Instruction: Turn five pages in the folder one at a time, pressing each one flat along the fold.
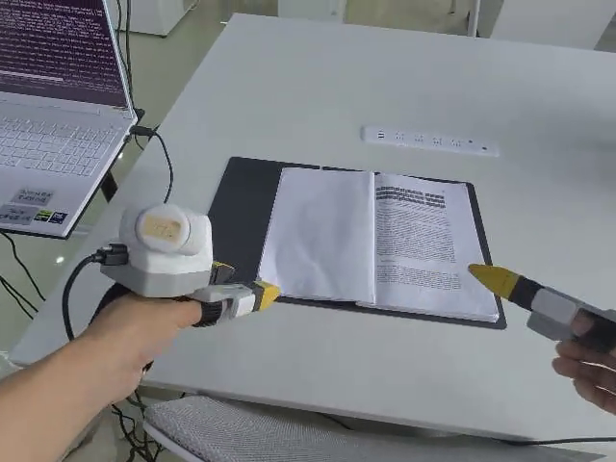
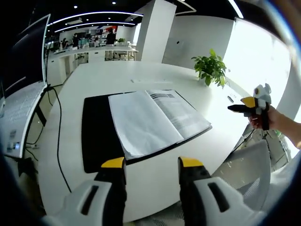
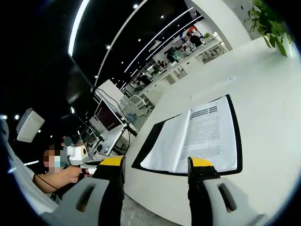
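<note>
1. Head view, main item: black flat folder (image 1: 241,207), lying open on the white tabletop (image 1: 404,77) near its front edge, with one gripper off each near corner.
2. Contents: blank white left-hand page (image 1: 322,231) and printed right-hand page (image 1: 423,241) with a dark heading block at its top. Both lie flat on either side of the centre fold (image 1: 373,236), and no sheet is lifted or curling.
3. Left gripper (image 1: 262,292), yellow-tipped and hand-held, sits just off the folder's near left corner without touching it. Left gripper view: the left gripper (image 2: 153,165) has its jaws well apart with nothing between them, and the folder (image 2: 101,136) lies ahead.
4. Right gripper (image 1: 489,277): its yellow tip is at the near right corner of the printed page. It probably hovers rather than touches, but contact cannot be settled from this angle. Right gripper view: the right gripper (image 3: 157,164) has its jaws spread wide and empty, short of the folder (image 3: 235,141).
5. Progress, as judged: no turn or press is under way. The number of pages already turned cannot be read from the sheets. The flat left-hand page suggests a pause between turns, or a start not yet made.
6. Outstanding, as judged: take the right-hand page at its free edge, carry it over, press it along the fold, and repeat until five are done.
7. Sundries: silver open laptop (image 1: 53,125), black cable (image 1: 164,159), white power strip (image 1: 430,141), green potted plant (image 2: 211,68).
</note>
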A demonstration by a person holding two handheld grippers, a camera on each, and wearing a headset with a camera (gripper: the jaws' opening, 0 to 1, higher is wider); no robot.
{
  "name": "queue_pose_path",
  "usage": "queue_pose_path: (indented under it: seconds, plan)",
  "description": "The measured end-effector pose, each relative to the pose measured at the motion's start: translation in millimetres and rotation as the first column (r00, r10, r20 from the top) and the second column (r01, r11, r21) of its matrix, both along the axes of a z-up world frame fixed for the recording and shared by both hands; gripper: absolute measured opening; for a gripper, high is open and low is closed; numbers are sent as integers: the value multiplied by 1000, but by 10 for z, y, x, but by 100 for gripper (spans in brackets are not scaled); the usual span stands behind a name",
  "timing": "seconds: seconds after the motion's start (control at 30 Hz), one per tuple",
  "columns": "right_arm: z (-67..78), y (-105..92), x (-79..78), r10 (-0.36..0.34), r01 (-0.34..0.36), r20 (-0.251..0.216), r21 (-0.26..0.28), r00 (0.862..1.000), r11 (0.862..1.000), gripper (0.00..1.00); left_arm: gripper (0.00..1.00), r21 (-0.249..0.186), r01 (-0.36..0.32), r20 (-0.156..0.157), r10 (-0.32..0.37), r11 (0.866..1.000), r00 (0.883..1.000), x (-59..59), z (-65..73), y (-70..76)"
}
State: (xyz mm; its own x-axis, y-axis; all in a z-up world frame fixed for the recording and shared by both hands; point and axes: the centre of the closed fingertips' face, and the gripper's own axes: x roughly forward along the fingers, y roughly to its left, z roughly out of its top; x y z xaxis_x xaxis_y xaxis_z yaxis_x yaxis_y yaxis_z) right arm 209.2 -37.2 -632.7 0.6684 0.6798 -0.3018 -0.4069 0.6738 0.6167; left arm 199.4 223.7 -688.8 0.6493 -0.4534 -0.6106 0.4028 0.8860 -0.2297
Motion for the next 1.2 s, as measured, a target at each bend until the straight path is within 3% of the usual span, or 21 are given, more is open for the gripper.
queue_pose_path:
  seconds: [0.07, 0.3, 0.53, 0.73, 0.9, 1.2]
  plan:
    - [48, -75, -19, -8, 9, 30, -32, 1000, 999, 56, 49, 6, 11, 11, -11, 1000, 1000, -33, 72, -8]
    - [130, -236, -225, -11, 16, 62, -93, 998, 995, 60, 53, 14, 34, 19, -35, 999, 999, -206, 274, 24]
    - [187, -294, -464, 44, -17, 112, -230, 993, 973, 63, 62, 16, -11, 20, 10, 1000, 1000, -367, 423, 197]
    - [313, -333, -478, -5, 32, 135, -192, 991, 981, 67, 65, 9, -21, 29, 21, 1000, 999, -458, 538, 252]
    - [437, -332, -478, -13, 46, 172, -193, 985, 980, 64, 65, 13, -3, 59, 2, 1000, 998, -481, 675, 234]
    - [501, -328, -506, -31, 65, 185, -185, 982, 981, 65, 65, 15, 14, 91, -15, 1000, 996, -500, 789, 191]
